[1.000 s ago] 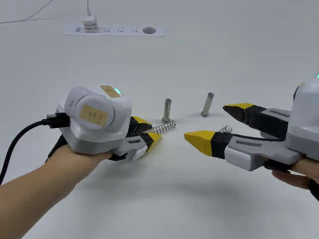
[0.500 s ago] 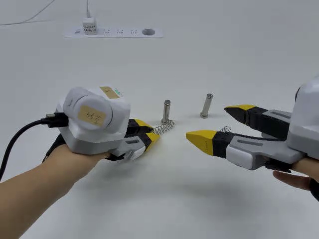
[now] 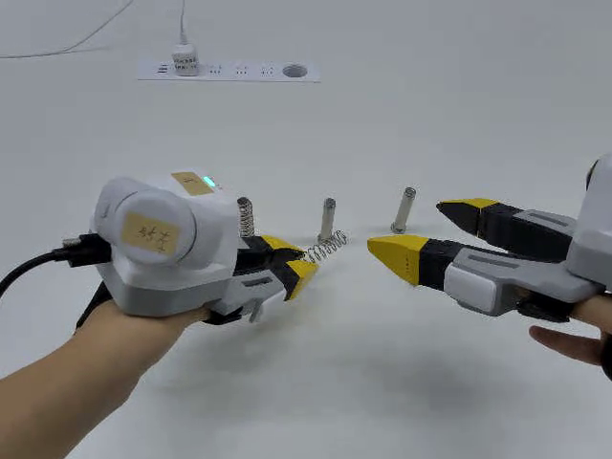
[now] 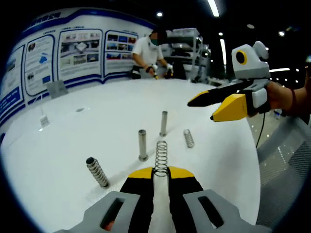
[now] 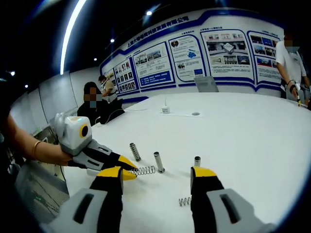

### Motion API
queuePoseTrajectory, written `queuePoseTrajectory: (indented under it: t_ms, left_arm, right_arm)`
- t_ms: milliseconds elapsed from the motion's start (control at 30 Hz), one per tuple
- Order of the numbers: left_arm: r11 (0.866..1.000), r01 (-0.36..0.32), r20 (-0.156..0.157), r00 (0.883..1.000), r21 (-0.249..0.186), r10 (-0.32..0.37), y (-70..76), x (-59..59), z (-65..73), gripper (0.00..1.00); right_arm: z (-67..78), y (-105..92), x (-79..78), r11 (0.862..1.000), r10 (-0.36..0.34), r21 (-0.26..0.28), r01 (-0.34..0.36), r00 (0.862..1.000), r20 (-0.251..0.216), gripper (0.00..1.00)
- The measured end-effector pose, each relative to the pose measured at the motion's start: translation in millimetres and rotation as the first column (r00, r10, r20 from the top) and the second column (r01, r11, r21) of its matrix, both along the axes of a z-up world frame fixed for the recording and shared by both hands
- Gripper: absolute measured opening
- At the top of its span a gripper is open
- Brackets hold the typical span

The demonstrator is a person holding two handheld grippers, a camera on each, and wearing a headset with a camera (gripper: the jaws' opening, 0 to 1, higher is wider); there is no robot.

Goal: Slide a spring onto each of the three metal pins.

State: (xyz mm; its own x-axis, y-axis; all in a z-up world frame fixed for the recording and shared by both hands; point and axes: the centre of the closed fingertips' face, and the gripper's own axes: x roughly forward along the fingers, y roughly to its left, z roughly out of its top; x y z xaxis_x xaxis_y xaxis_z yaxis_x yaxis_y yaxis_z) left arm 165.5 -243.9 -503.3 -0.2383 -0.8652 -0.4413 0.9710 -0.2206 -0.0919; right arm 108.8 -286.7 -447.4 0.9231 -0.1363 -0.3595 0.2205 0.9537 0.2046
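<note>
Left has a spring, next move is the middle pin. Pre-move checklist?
1. Held spring secure in left gripper: ok, fingers shut on its near end.
2. Middle pin bare and upright: ok.
3. Held spring lined up over the pin top: not ok, it lies nearly level, free end by the pin's base.
4. Loaded pin carries its spring: ok.
5. Right gripper out of the path: ok, open, off to the side.
6. Loose spring available: ok, lying by the far pin.

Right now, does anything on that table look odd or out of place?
Nothing looks broken. A loose spring lies on its side near a bare pin, not fitted yet; the left gripper holds a second spring.
</note>
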Motion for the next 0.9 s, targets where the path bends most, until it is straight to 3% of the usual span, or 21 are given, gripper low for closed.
queuePoseTrajectory:
  t_ms: [100,167,267,433,733,900]
  left_arm:
    - [0.999,-0.015,-0.048,0.999,-0.034,0.013,3.7,-4.1,11.4,0.09]
    - [0.999,-0.019,-0.058,0.998,-0.046,0.017,5.3,-4.7,16.2,0.09]
    - [0.996,-0.040,-0.117,0.993,-0.081,0.030,5.4,-6.9,28.8,0.09]
    - [0.989,-0.079,-0.174,0.983,-0.123,0.057,6.5,-6.6,45.3,0.09]
    - [0.979,-0.098,-0.241,0.969,-0.177,0.053,13.7,-15.4,60.9,0.09]
    - [0.976,-0.091,-0.255,0.966,-0.198,0.038,15.6,-19.6,66.1,0.09]
  right_arm:
    - [3.4,3.3,3.3,1.000,0.004,0.022,-0.004,1.000,0.020,0.56]
    - [5.3,5.8,5.4,0.999,0.010,0.034,-0.011,0.999,0.031,0.54]
    - [10.1,10.3,9.9,0.998,0.019,0.061,-0.023,0.998,0.057,0.50]
    - [19.8,16.0,17.8,0.994,0.029,0.103,-0.040,0.994,0.105,0.43]
    - [30.7,26.3,29.0,0.977,0.042,0.198,-0.076,0.985,0.168,0.32]
    - [31.2,31.1,31.8,0.969,0.049,0.229,-0.090,0.983,0.179,0.29]
